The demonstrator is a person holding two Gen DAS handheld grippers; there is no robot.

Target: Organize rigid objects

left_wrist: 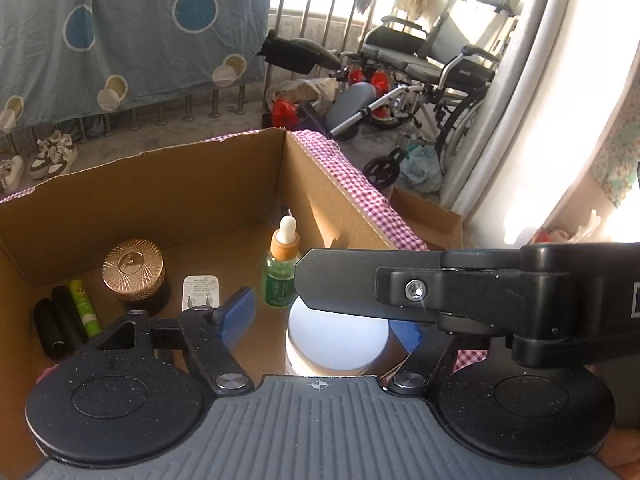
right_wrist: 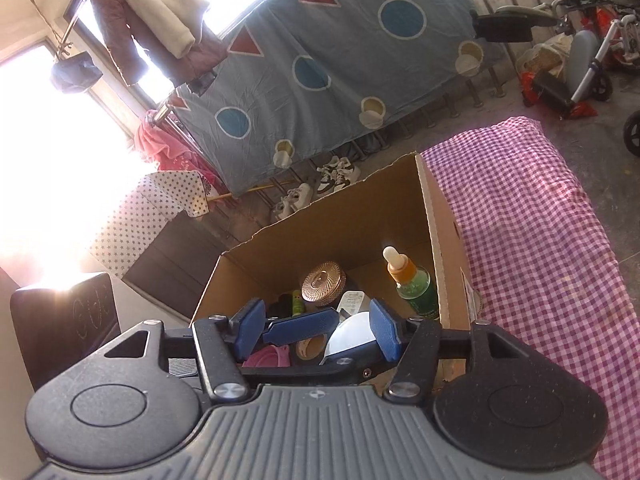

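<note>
- Left gripper (left_wrist: 320, 316): ribbed blue pads spread wide on either side of a smooth white round-lidded jar (left_wrist: 336, 340), neither pad plainly pressing it; the jar stands inside the corrugated cardboard box (left_wrist: 160, 184).
- Right gripper (right_wrist: 320, 330): textured blue pads parted, gripping nothing, above the box.
- Beyond the left jaws: a glass dropper bottle (left_wrist: 280, 268) with green liquid and a ridged copper-lidded jar (left_wrist: 134, 270).

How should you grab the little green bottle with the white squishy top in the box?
Grip the green dropper bottle around its round glass body, coming straight down from above. It stands upright near the cardboard box wall, so its sides are hard to reach, and the soft white bulb would probably squash or slip.
</note>
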